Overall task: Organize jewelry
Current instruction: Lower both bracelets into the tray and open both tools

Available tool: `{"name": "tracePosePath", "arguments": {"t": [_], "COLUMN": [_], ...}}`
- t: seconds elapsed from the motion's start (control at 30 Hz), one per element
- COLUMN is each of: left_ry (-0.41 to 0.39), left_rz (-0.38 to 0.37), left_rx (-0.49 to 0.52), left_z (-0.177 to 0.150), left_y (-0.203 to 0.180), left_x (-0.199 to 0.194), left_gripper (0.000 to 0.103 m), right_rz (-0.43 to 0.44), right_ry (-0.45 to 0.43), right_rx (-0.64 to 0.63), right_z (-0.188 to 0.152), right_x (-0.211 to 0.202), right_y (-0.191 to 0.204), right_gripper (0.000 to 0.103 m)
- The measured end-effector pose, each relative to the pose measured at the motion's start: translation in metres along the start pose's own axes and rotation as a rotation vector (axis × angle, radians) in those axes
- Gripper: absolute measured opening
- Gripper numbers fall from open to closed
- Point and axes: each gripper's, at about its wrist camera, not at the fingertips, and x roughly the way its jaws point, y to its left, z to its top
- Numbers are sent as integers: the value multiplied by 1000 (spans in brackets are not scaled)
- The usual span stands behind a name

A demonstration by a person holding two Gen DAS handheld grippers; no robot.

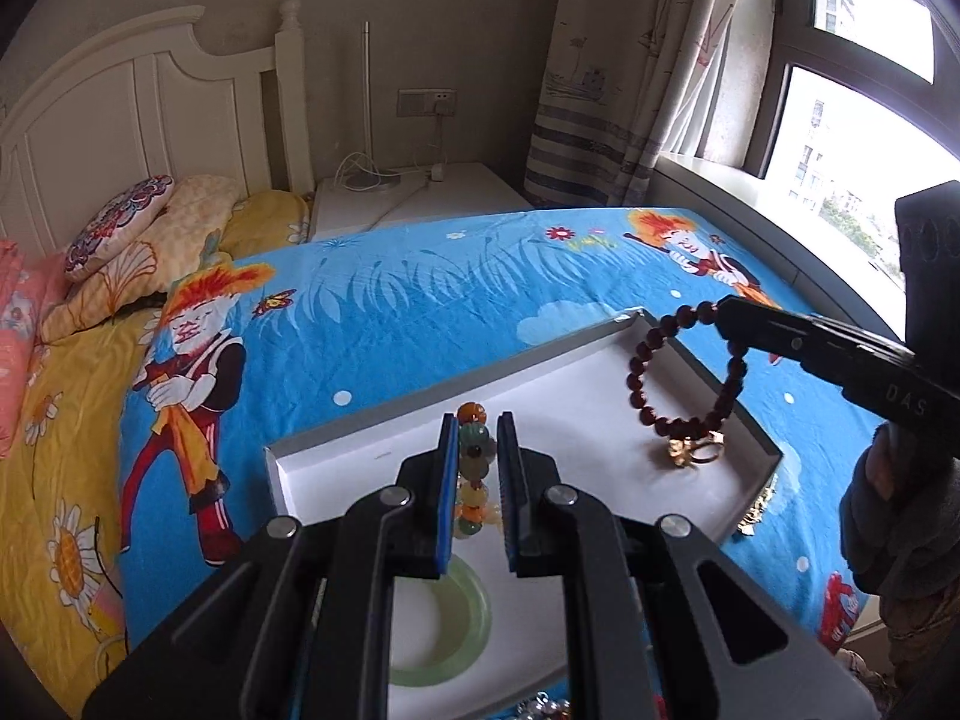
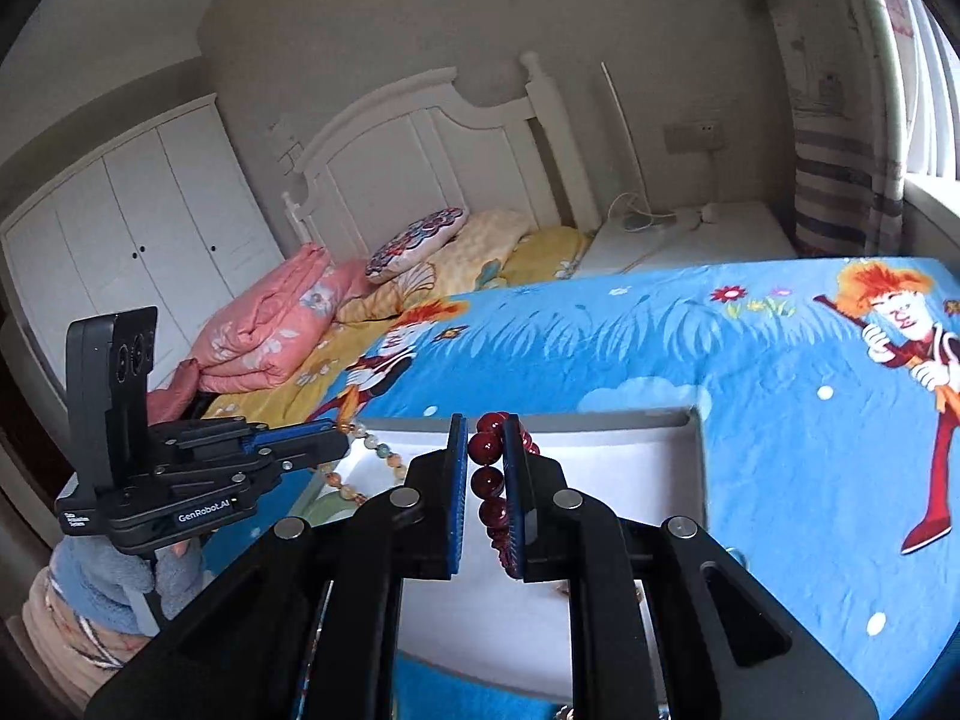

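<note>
- Firstly, the left gripper (image 1: pixel 476 468) is clenched on a multicoloured bracelet of orange, green and amber stone beads (image 1: pixel 474 468), which stands up between its blue pads above the shallow white cardboard tray (image 1: pixel 336 450).
- The right gripper (image 2: pixel 486 480) grasps a dark red round-bead bracelet (image 2: pixel 489 480); in the left wrist view the loop (image 1: pixel 684 378) hangs from its tip over the tray's far right part.
- Under that loop, gold-coloured rings (image 1: pixel 690 450) lie on the tray floor near its right edge.
- A pale green jade bangle (image 1: pixel 462 636) lies flat by the tray's near edge, below the left gripper.
- The tray rests on a blue cartoon-print bedsheet (image 1: pixel 390 324), near the bed's edge.
- More gold jewellery (image 1: pixel 759 510) shows just outside the tray's right wall.
</note>
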Motion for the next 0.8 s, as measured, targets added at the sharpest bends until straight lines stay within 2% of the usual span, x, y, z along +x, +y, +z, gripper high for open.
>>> {"name": "tracePosePath", "arguments": {"t": [0.13,0.27,0.33,0.43,0.5,0.53,0.57,0.7,0.77,0.8], "left_ry": [21,66,79,67,52,40,30,-37,-102,-142], "left_rz": [11,23,25,27,42,56,62,89,125,143], "left_rx": [12,10,7,5,2,1,-2,-41,-59,-67], "left_z": [6,5,2,-3,-5,-7,-8,-18,-29,-35], "left_y": [-4,-14,-17,-18,-15,-12,-10,-1,2,3], "left_x": [16,42,50,48,42,37,32,3,-18,-30], "left_gripper": [12,16,29,42,51,57,60,83,94,101], "right_rz": [-108,-142,-129,-102,-91,-88,-82,-74,-77,-78], "right_ry": [10,128,181,192,170,154,135,97,74,61], "right_rx": [-105,-149,-139,-105,-92,-87,-79,-65,-52,-46], "right_z": [3,-4,-10,-14,-14,-14,-13,-12,-16,-18], "right_x": [16,56,73,74,65,59,52,24,6,-3], "right_y": [7,8,5,2,-2,-3,-5,-13,-19,-23], "right_gripper": [13,14,14,20,46,50,51,51,52,56]}}
